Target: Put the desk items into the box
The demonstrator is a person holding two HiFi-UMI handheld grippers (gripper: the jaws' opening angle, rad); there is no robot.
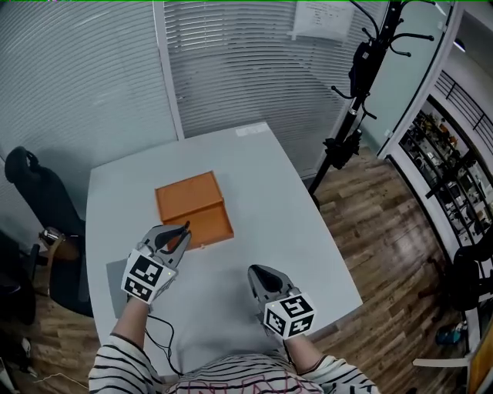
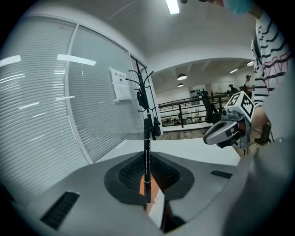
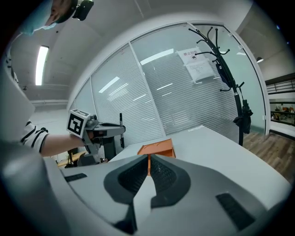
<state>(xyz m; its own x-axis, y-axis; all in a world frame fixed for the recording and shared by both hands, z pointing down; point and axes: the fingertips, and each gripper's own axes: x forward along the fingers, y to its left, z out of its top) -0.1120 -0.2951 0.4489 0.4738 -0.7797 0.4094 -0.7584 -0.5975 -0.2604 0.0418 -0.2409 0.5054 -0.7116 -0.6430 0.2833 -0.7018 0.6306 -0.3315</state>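
Around you the room is walled on the far side with glass and closed blinds (image 1: pixel 85 77), and a wooden floor (image 1: pixel 385 223) runs along the right. The pale surface (image 1: pixel 293 208) fills the middle, its far end against the glass. A black chair (image 1: pixel 38 192) stands off its left side, and a black coat stand (image 1: pixel 362 69) rises by its far right corner, with a sheet of paper (image 1: pixel 322 19) stuck to the glass near it.

On the surface, left of centre, lies the orange box (image 1: pixel 192 204). Your left claw (image 1: pixel 179 237) hangs just at the box's near edge, its jaws clamped on a thin black pen (image 2: pixel 146 156) that stands upright between them. Your right claw (image 1: pixel 262 275) is nearer you and to the right, apart from the box, with its jaws closed together on nothing.
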